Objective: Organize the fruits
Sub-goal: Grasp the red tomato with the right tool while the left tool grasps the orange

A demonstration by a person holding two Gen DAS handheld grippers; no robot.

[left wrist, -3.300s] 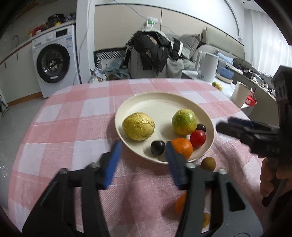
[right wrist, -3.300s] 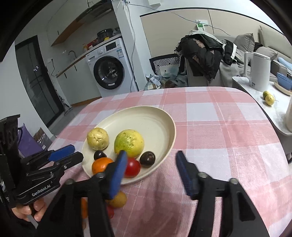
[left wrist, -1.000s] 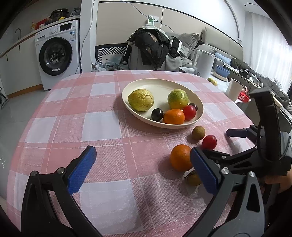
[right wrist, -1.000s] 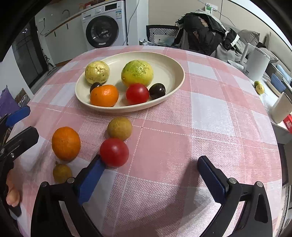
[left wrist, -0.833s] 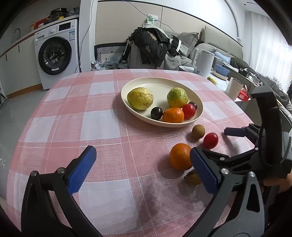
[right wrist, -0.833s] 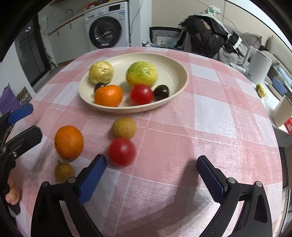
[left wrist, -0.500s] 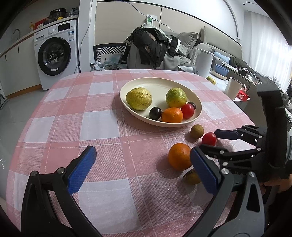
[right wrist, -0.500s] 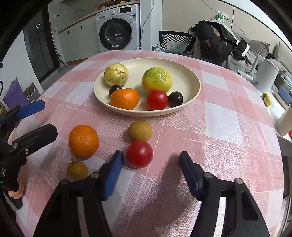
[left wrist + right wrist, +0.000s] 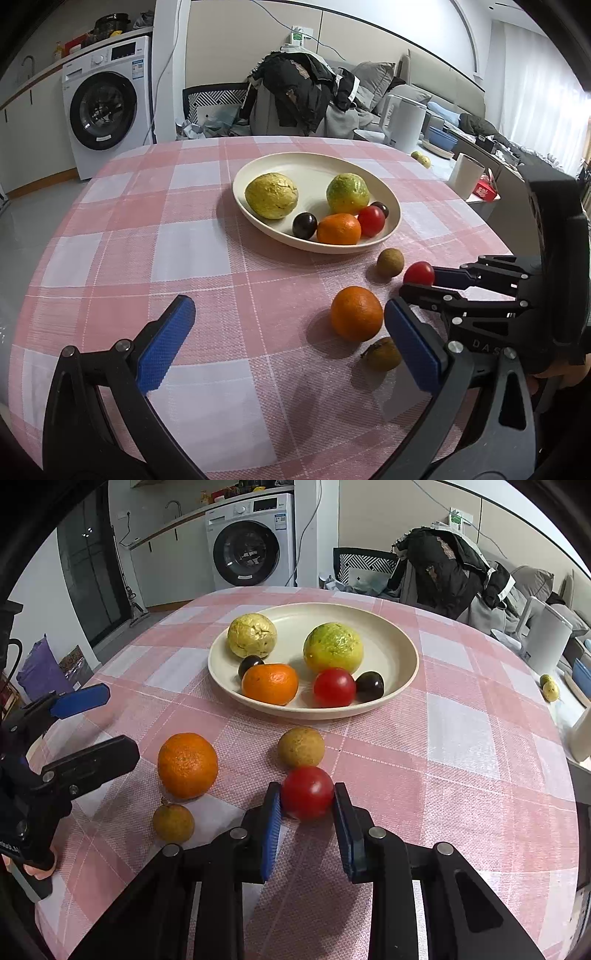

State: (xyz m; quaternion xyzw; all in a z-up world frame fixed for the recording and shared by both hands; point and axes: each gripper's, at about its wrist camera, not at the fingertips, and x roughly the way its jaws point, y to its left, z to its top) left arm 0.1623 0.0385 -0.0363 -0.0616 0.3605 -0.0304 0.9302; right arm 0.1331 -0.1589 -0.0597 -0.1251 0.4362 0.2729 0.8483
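Observation:
A cream plate [image 9: 406, 686] on the pink checked cloth holds a yellow fruit, a green-yellow fruit, an orange, a red tomato and two dark plums. Loose on the cloth lie an orange [image 9: 187, 765], a round brown fruit [image 9: 301, 746], a smaller brown fruit [image 9: 173, 823] and a red tomato [image 9: 307, 793]. My right gripper [image 9: 306, 812] is closing, and both blue pads touch the sides of that loose tomato [image 9: 418, 273]. My left gripper [image 9: 291, 343] hangs open over bare cloth, left of the loose orange [image 9: 356, 313], holding nothing.
A washing machine [image 9: 251, 542] stands beyond the table's far left. A chair heaped with dark clothes [image 9: 439, 568] is behind the table. A white kettle [image 9: 546, 642] sits on a side table at the right, past the round table's edge.
The right gripper's jaws went from wide open to closed around the loose red tomato, with the gripper easing in toward it. The left gripper stayed where it was, open.

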